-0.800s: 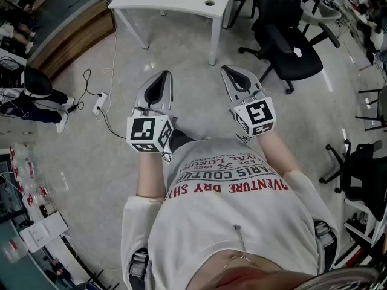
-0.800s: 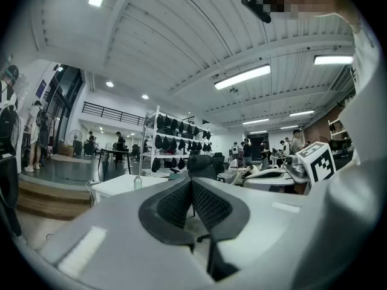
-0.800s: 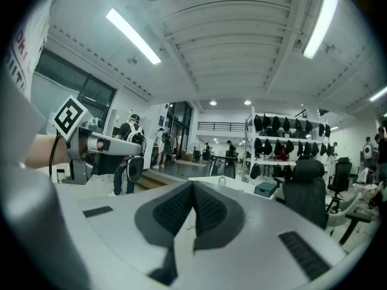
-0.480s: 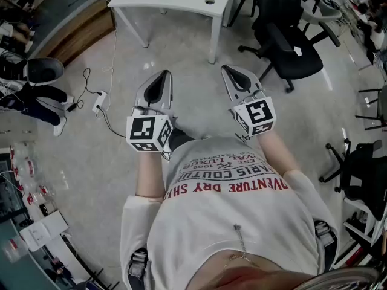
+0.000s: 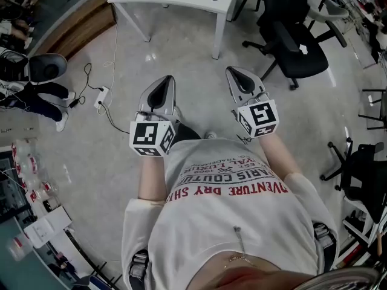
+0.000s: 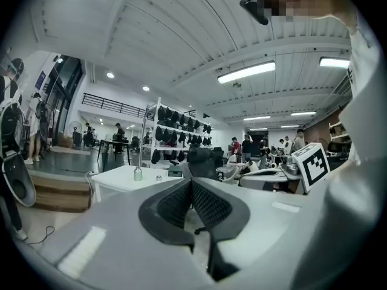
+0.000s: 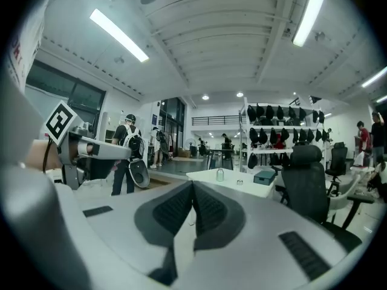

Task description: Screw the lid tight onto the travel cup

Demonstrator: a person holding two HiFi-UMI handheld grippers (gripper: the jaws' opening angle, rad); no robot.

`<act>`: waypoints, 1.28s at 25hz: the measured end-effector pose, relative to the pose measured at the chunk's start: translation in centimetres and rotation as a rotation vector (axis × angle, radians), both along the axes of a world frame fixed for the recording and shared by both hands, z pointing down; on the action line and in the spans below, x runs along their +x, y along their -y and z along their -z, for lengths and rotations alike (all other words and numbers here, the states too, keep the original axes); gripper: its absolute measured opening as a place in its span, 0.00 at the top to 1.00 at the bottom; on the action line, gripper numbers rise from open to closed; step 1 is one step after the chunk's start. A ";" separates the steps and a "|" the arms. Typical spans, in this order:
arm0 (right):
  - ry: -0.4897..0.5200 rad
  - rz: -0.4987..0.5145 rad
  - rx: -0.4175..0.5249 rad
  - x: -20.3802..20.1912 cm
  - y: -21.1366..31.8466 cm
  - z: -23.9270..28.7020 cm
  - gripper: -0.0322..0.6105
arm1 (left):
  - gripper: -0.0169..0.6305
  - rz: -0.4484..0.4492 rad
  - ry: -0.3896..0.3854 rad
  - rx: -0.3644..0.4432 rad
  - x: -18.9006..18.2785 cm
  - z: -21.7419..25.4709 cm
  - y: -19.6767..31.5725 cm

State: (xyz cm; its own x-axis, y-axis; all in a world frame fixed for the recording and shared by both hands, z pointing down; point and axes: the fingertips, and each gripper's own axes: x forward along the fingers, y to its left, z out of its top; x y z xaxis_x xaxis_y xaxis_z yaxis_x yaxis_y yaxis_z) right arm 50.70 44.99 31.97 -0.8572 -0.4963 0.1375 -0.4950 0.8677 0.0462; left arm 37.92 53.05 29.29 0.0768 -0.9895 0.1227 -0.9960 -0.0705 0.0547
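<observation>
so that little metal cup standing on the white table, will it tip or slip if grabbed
The cup looks like shiny metal, so it is probably rigid but a bit slippery. It stands upright, taller than wide, on the white table, so a sideways nudge might tip it and let it roll.

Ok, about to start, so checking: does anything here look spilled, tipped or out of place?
Nothing stands out. The travel cup stands upright on the white table, a small round piece apart beside it. The left gripper and right gripper are shut and empty.
</observation>
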 end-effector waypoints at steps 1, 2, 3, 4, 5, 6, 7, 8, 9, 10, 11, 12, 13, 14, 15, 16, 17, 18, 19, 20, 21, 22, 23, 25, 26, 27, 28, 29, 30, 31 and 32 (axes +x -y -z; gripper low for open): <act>-0.006 -0.003 -0.008 -0.4 0.4 -0.3 0.94 | 0.95 0.005 -0.004 -0.006 -0.6 -0.3 0.2; -0.011 -0.006 -0.016 -1.0 0.9 -0.6 0.94 | 0.95 0.013 -0.009 -0.011 -1.4 -0.6 0.5; -0.015 -0.008 -0.024 -1.7 1.3 -0.9 0.94 | 0.95 0.022 -0.018 -0.015 -2.4 -0.9 0.9; -0.019 -0.008 -0.030 -2.4 1.7 -1.1 0.94 | 0.95 0.030 -0.028 -0.016 -3.5 -1.1 1.2; -0.023 -0.009 -0.034 -3.3 2.2 -1.3 0.94 | 0.95 0.036 -0.037 -0.014 -4.5 -1.2 1.7; -0.027 -0.011 -0.036 -4.1 2.8 -1.5 0.94 | 0.95 0.038 -0.042 -0.011 -5.6 -1.3 2.2; -0.032 -0.015 -0.036 -5.1 3.4 -1.6 0.94 | 0.95 0.038 -0.043 -0.010 -6.7 -1.4 2.8; -0.035 -0.021 -0.036 -6.1 4.1 -1.7 0.94 | 0.95 0.035 -0.041 -0.010 -7.8 -1.5 3.5; -0.037 -0.027 -0.036 -7.3 4.9 -1.6 0.94 | 0.95 0.030 -0.040 -0.011 -9.1 -1.6 4.3; -0.038 -0.032 -0.035 -8.6 5.8 -1.6 0.94 | 0.95 0.024 -0.039 -0.011 -10.4 -1.6 5.1; -0.039 -0.037 -0.034 -10.1 6.6 -1.5 0.94 | 0.95 0.019 -0.041 -0.010 -12.0 -1.6 6.1; -0.041 -0.042 -0.032 -11.7 7.5 -1.5 0.94 | 0.95 0.015 -0.045 -0.007 -13.6 -1.5 7.0; -0.044 -0.047 -0.029 -13.4 8.4 -1.4 0.94 | 0.95 0.011 -0.050 -0.003 -15.4 -1.4 8.1; -0.047 -0.054 -0.029 -15.2 9.4 -1.3 0.94 | 0.95 0.007 -0.056 0.001 -17.3 -1.3 9.2; -0.049 -0.061 -0.032 -17.0 10.4 -1.1 0.94 | 0.95 0.000 -0.062 0.004 -19.2 -1.1 10.4; -0.051 -0.069 -0.035 -18.8 11.4 -0.9 0.94 | 0.95 -0.008 -0.069 0.007 -21.0 -0.9 11.6; -0.053 -0.076 -0.039 -20.6 12.4 -0.7 0.94 | 0.95 -0.019 -0.073 0.009 -22.8 -0.7 12.8; -0.056 -0.084 -0.040 -22.4 13.4 -0.4 0.94 | 0.95 -0.030 -0.076 0.011 -24.5 -0.5 14.0; -0.060 -0.093 -0.039 -24.2 14.4 -0.1 0.94 | 0.95 -0.042 -0.077 0.012 -26.3 -0.2 15.2; -0.065 -0.102 -0.036 -25.8 15.4 0.2 0.94 | 0.95 -0.054 -0.078 0.014 -28.0 0.1 16.3; -0.070 -0.112 -0.031 -27.4 16.3 0.5 0.94 | 0.95 -0.066 -0.080 0.017 -29.8 0.3 17.4; -0.074 -0.124 -0.026 -28.9 17.2 0.8 0.94 | 0.95 -0.078 -0.082 0.021 -31.5 0.5 18.4; -0.076 -0.138 -0.021 -30.3 18.2 1.1 0.94 | 0.95 -0.090 -0.084 0.025 -33.2 0.7 19.4; -0.074 -0.174 -0.017 -32.7 20.4 1.4 0.94 | 0.95 -0.112 -0.088 0.025 -36.3 0.8 21.5; -0.073 -0.191 -0.019 -33.8 21.5 1.5 0.94 | 0.95 -0.120 -0.090 0.022 -37.6 0.7 22.6; -0.073 -0.205 -0.024 -34.7 22.5 1.4 0.94 | 0.95 -0.126 -0.091 0.018 -38.8 0.6 23.6; -0.076 -0.215 -0.029 -35.5 23.4 1.3 0.94 | 0.95 -0.130 -0.092 0.013 -39.8 0.4 24.5; -0.082 -0.222 -0.035 -36.1 24.2 1.1 0.94 | 0.95 -0.135 -0.094 0.005 -40.5 0.2 25.3; -0.089 -0.228 -0.040 -36.6 25.0 0.9 0.94 | 0.95 -0.140 -0.096 -0.003 -41.1 -0.1 26.1; -0.096 -0.234 -0.045 -37.0 25.8 0.6 0.94 | 0.95 -0.146 -0.100 -0.011 -41.6 -0.5 26.9; -0.102 -0.240 -0.050 -37.4 26.8 0.3 0.94 | 0.95 -0.151 -0.103 -0.019 -42.1 -0.9 27.8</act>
State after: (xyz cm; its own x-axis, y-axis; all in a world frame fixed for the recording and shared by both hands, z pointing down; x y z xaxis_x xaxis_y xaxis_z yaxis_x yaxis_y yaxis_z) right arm 13.31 18.22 31.65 -0.6964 -0.6740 0.2465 -0.6818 0.7286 0.0659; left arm -4.16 25.28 30.21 0.2375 -0.9633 0.1252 -0.9632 -0.2168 0.1586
